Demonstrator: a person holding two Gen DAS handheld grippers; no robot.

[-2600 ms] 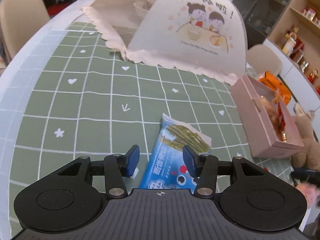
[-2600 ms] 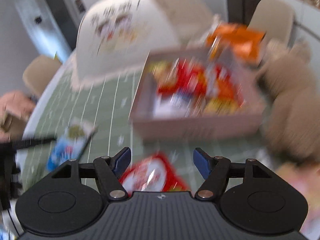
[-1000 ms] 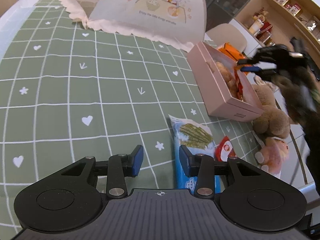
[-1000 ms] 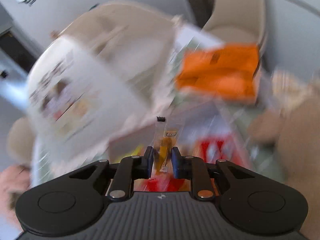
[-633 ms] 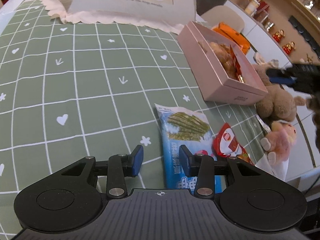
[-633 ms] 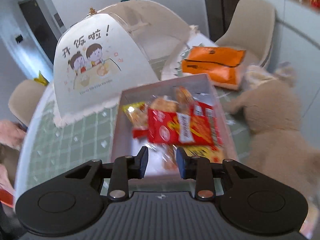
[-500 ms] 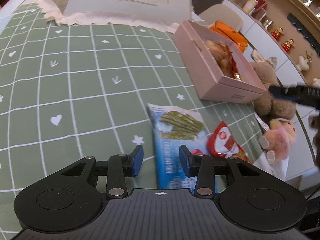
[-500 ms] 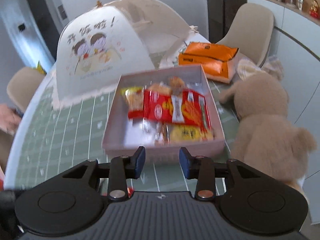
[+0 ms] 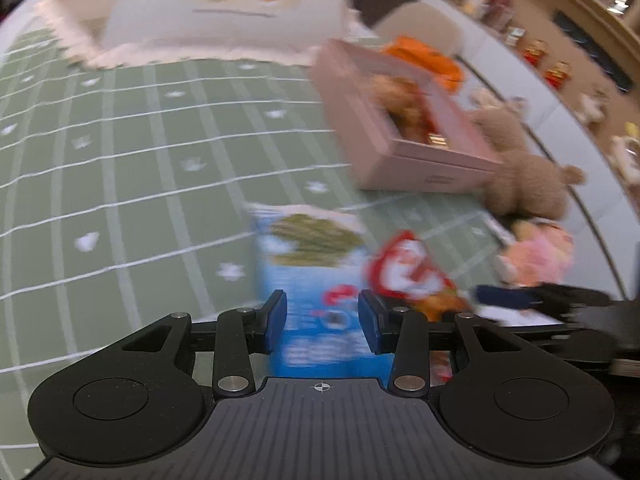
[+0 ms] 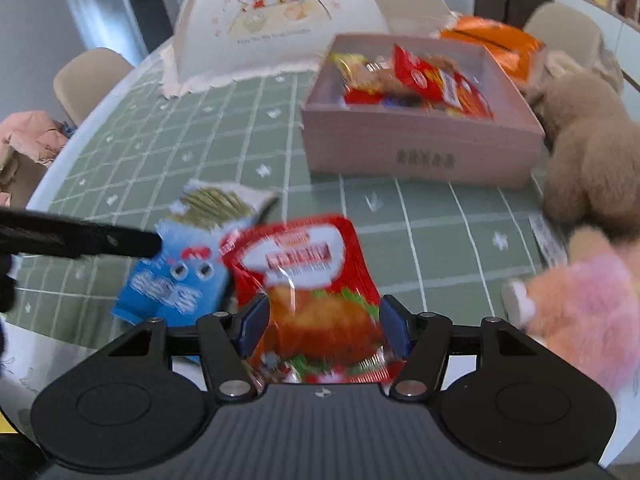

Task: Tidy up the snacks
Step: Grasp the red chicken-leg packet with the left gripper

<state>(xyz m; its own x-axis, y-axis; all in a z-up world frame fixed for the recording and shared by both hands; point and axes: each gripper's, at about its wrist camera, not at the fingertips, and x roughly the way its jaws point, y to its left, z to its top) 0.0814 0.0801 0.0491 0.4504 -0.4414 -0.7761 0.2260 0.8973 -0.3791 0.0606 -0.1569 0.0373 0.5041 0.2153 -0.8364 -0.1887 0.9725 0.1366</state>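
Ahead and to the left of the right tool stands a white dome-shaped food cover (image 10: 280, 20) with a cartoon of two children, resting on the green grid-patterned tablecloth (image 10: 224, 136). Far ahead on the right lies an orange pack (image 10: 496, 46), possibly tissues, though blur hides its detail. A tan plush bear (image 10: 588, 144) sits to the right, and a pink plush toy (image 10: 588, 300) lies nearer, close beside the tool's right finger. A beige chair (image 10: 86, 80) stands far left.

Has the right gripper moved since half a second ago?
Yes. The right gripper has dropped back from the pink box and now sits open over the red packet.
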